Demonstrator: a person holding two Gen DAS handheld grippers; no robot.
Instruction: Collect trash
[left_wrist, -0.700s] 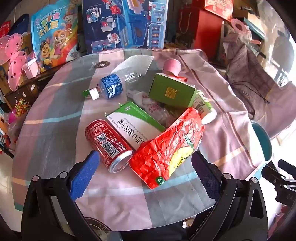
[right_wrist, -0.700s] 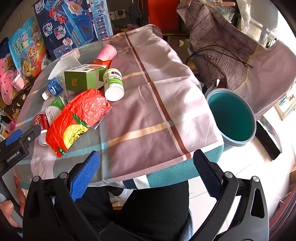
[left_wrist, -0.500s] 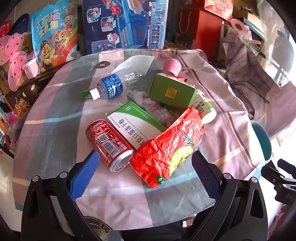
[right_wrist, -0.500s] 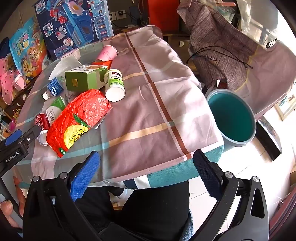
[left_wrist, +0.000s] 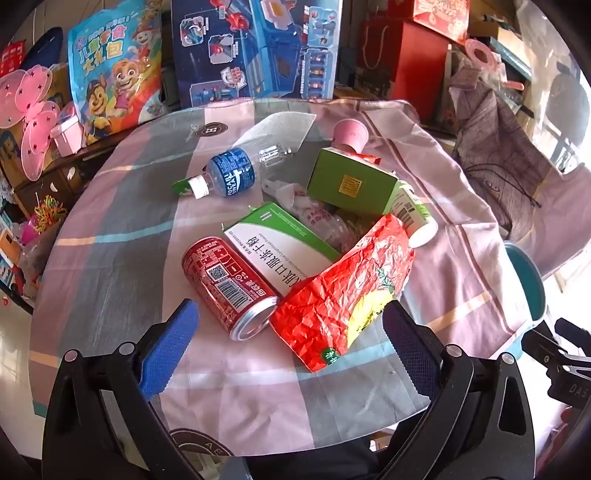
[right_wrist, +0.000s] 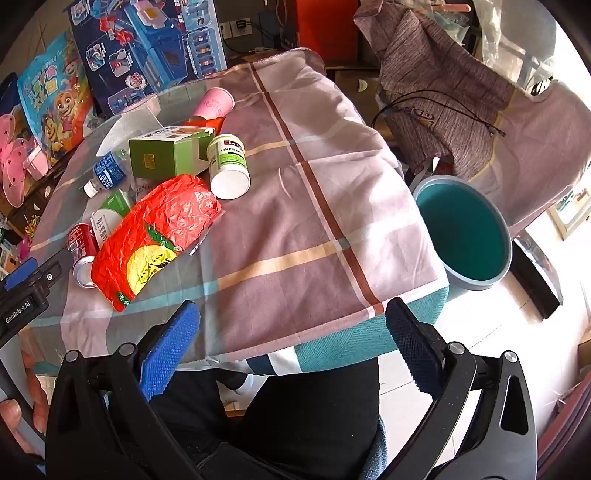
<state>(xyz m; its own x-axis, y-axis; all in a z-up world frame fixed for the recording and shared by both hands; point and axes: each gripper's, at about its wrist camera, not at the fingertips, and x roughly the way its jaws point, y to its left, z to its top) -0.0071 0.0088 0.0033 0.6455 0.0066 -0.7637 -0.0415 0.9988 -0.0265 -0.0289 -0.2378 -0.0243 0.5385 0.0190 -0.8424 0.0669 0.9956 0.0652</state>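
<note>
Trash lying clustered on the cloth-covered table (left_wrist: 110, 236). Taking the red wrapper (left_wrist: 347, 284) as landmark: red can (left_wrist: 229, 280) lying on its side just left of it, white-green box (left_wrist: 280, 251) tucked behind, blue-label bottle (left_wrist: 231, 173) farther back left. Left gripper (left_wrist: 291, 339) hovering near the wrapper's near end, fingers (left_wrist: 170, 347) spread apart, holding nothing. Right gripper (right_wrist: 291, 339) hanging off the table edge, fingers wide apart; teal bin (right_wrist: 465, 236) sitting on the floor, well right of the wrapper.

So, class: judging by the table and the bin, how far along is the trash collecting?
Barely begun. Done: nothing, since the teal bin looks empty. In hand: nothing; the left gripper and right gripper are open. Left: can, red wrapper, boxes and bottles.
</note>
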